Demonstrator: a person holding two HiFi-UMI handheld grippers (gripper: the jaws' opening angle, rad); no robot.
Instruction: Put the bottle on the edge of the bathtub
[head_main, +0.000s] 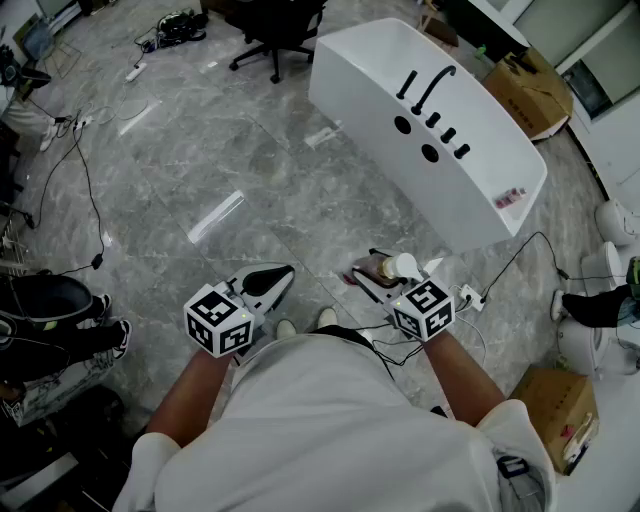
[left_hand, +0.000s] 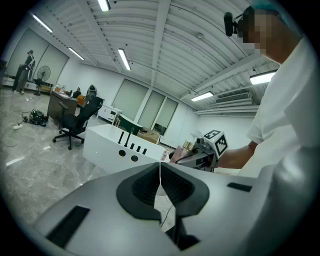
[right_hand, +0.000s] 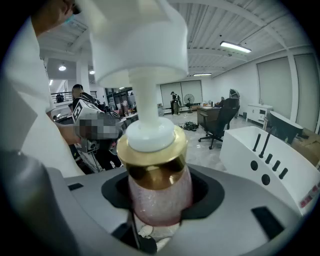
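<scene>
The right tongs (head_main: 378, 272) are clamped on the bottle (head_main: 392, 267), their dark pads pressed against both sides of its pink glittery body (right_hand: 159, 192). A gold collar and a white pump top rise above the grip. The bottle is off the ground, held in front of the person above the grey marble floor (head_main: 200, 160). It is short of the white bathtub (head_main: 360, 95) and does not touch it.

The left tongs (head_main: 272, 282) are pressed together with nothing between them; in the left gripper view the two pads (left_hand: 172, 187) meet along a thin line. They hang level with the right tongs, apart from them and farther from the bathtub.

The bathtub stands slantwise on the floor ahead, with a black tap and a row of black knobs. A black office chair (head_main: 275, 30) stands beyond its far end, and a cardboard box (head_main: 530, 90) sits behind it. Cables trail over the floor on the left.
</scene>
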